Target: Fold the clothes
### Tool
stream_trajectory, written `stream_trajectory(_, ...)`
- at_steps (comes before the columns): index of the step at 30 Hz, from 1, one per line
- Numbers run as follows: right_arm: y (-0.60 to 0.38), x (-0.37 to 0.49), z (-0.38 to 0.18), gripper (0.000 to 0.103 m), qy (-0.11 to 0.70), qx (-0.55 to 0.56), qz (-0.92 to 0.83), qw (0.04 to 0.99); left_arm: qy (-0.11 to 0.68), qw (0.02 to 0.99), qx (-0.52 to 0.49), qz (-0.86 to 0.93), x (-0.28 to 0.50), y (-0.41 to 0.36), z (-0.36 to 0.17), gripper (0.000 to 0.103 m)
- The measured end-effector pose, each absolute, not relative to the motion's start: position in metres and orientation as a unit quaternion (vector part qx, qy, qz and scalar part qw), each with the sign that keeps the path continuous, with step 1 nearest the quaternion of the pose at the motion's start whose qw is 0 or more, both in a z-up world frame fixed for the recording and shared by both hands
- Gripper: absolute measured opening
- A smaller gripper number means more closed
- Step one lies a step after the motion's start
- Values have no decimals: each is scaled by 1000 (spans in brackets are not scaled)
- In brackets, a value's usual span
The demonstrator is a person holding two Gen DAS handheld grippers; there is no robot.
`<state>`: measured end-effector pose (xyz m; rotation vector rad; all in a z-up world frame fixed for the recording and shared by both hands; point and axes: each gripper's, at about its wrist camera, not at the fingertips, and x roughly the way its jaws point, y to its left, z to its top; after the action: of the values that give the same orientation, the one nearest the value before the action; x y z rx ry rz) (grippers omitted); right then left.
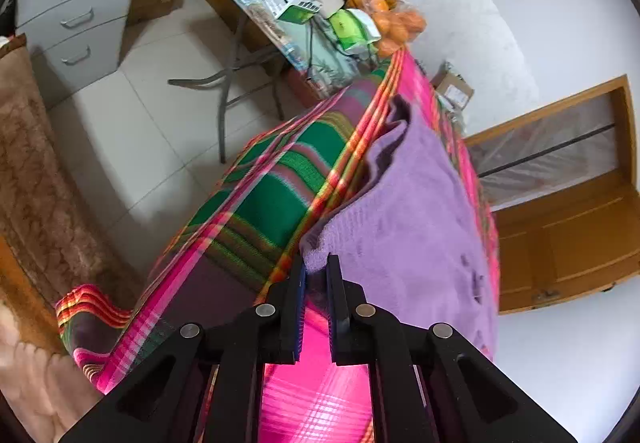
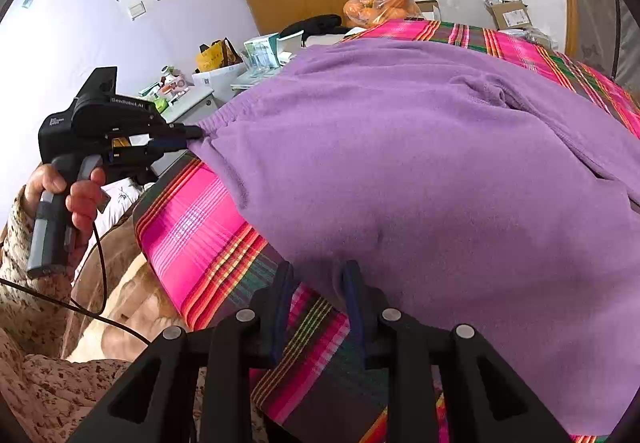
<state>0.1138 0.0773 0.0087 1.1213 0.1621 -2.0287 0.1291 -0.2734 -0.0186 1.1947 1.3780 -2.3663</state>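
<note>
A purple fleece garment (image 2: 420,171) fills the centre of the right wrist view, spread over a pink-and-green striped blanket (image 2: 192,231). The left gripper (image 1: 317,267) pinches its corner (elastic edge). The right gripper (image 2: 318,275) sits parted at the near hem.

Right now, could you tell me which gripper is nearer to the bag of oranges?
Left. The left gripper grips the purple garment's far corner, toward the bag of oranges; the right gripper sits at the garment's near edge, farther away.
</note>
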Motion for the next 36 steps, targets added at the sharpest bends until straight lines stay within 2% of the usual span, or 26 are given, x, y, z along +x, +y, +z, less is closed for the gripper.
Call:
stream_trajectory(4,80,110,16,27,58,444,-797,405,464,79,408,-782,125,-276,-20,10)
stream_trajectory(8,88,102,27,27,39,450,-786,421,449,90,423,-782,122,-279,-16,19)
stream_trajectory(13,103,79,48,27,27,438,-798,413,428,134,412,-793,118,-293,2,20)
stream_trajectory(17,114,55,65,27,27,421,-818,391,402,133,400,-813,99,-294,23,22)
stream_trajectory(26,100,-22,95,27,65,394,-840,367,287,72,429,-854,-1,-269,65,26)
stream_trajectory(31,85,-69,87,27,90,405,-840,350,240,48,442,-863,-65,-263,70,26)
stream_trajectory(36,83,-122,73,27,91,425,-839,327,160,25,478,-863,-122,-246,60,26)
